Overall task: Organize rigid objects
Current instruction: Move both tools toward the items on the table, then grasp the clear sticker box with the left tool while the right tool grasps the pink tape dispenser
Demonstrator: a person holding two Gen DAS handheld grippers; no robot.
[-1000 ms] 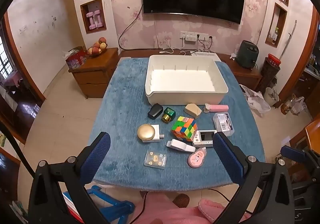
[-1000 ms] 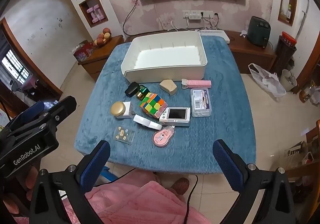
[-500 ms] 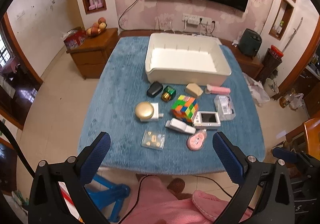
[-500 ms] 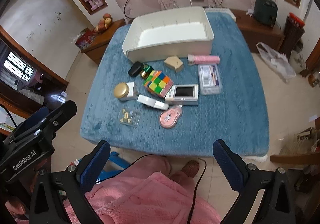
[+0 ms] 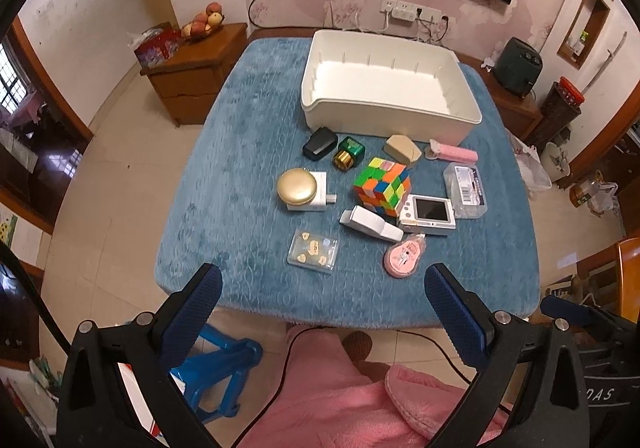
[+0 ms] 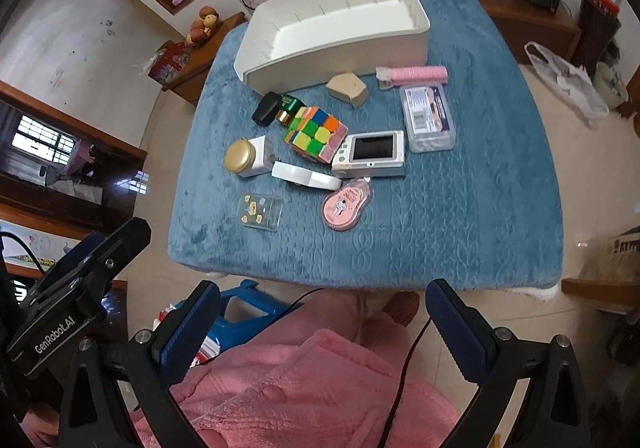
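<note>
Both my cameras look down from high above the near edge of the table (image 5: 248,152), facing across it toward the white bin (image 5: 388,88) at its far side. My left view sits nearly square to the bin; my right view (image 6: 500,152) is tilted, seeing the bin (image 6: 336,48) slanted. Both share the whole tabletop and my pink-clad lap.

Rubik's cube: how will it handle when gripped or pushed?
The Rubik's cube looks rigid and flat-faced, so probably a stable pinch, unlikely to roll. Glossy tiles may slip slightly. Pushed, it would likely bump the small camera beside it.
</note>
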